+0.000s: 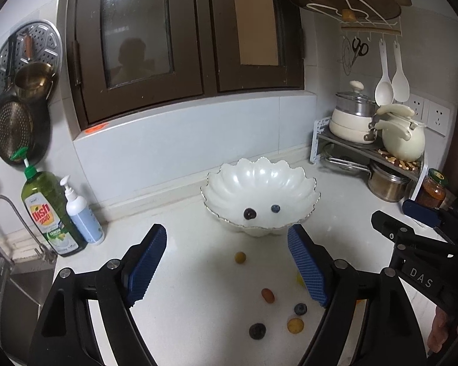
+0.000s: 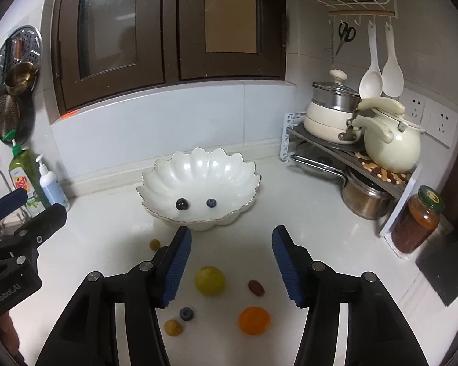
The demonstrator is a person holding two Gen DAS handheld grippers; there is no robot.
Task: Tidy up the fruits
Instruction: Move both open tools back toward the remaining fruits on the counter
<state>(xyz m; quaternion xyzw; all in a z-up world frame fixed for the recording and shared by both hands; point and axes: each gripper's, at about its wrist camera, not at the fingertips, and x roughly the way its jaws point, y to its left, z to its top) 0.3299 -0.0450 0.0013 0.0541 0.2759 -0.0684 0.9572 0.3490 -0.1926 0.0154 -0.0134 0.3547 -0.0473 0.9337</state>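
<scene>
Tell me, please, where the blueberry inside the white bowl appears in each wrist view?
Left wrist: the blueberry lies just right of centre, low in the bowl, right of a dark grape.
Right wrist: the blueberry lies left of centre, low in the bowl, right of the grape.
Shared landmark: the cream kettle on the rack, at right.

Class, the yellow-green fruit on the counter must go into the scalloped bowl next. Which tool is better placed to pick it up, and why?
Right. The open right tool hangs directly over the yellow-green fruit, which lies between its fingers. The left tool is open too, but only a sliver of that fruit shows behind its finger. The scalloped bowl sits just ahead.
</scene>
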